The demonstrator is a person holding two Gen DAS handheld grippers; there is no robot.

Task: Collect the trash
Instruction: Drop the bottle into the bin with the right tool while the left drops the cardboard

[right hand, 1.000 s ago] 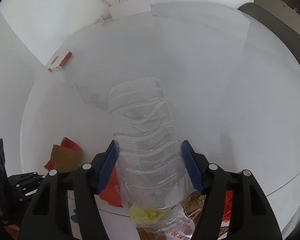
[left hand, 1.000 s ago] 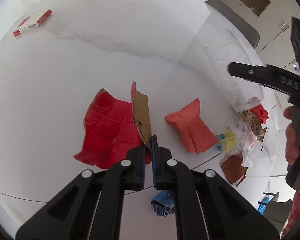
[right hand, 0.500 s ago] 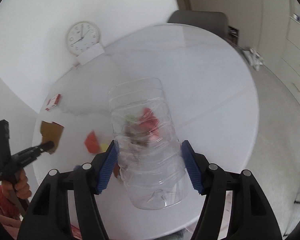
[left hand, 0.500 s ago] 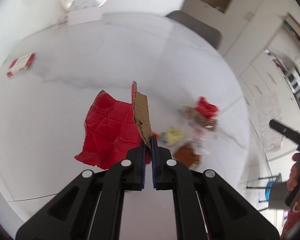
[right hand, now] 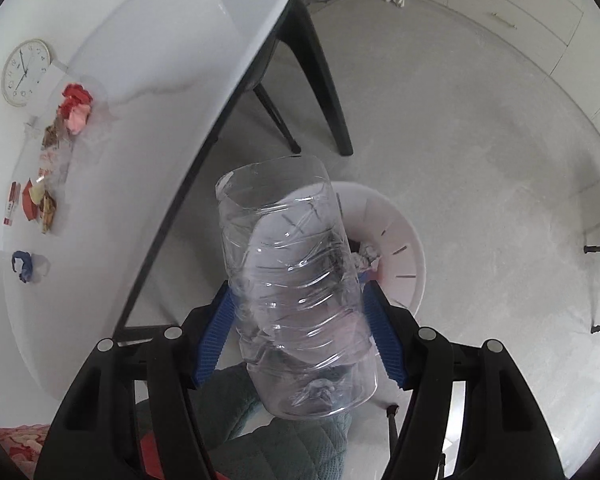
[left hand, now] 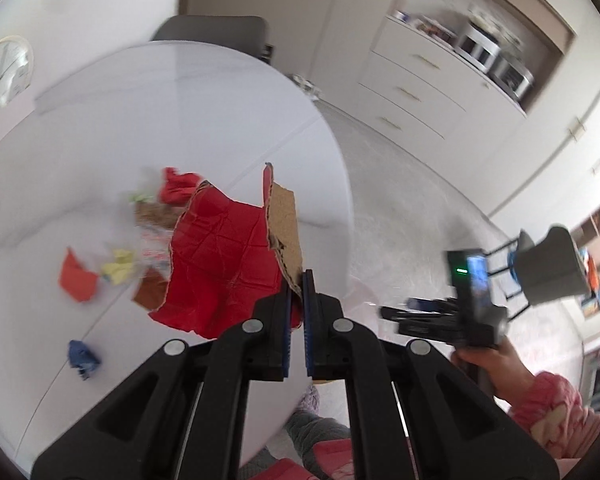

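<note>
My left gripper (left hand: 296,304) is shut on the brown edge of a torn red cardboard sheet (left hand: 220,264), which hangs in the air above the white round table (left hand: 180,112). My right gripper (right hand: 300,320) is shut on a crushed clear plastic bottle (right hand: 296,280), its blue pads (right hand: 216,324) pressing both sides. The bottle hangs over a white bin (right hand: 400,248) on the floor, with some trash lying inside. In the left wrist view the right gripper (left hand: 392,314) shows at the right, held by a hand in a pink sleeve (left hand: 548,396).
Loose trash lies on the table: a red crumple (left hand: 178,190), orange paper (left hand: 76,280), a yellow scrap (left hand: 118,270), a brown piece (left hand: 150,294) and a blue wad (left hand: 83,358). A dark chair (right hand: 320,80) stands by the table edge. White drawers (left hand: 420,96) line the wall.
The left gripper has risen and swung with the red cardboard toward the table's edge. The right gripper has carried the bottle off the table, down over the white bin.
</note>
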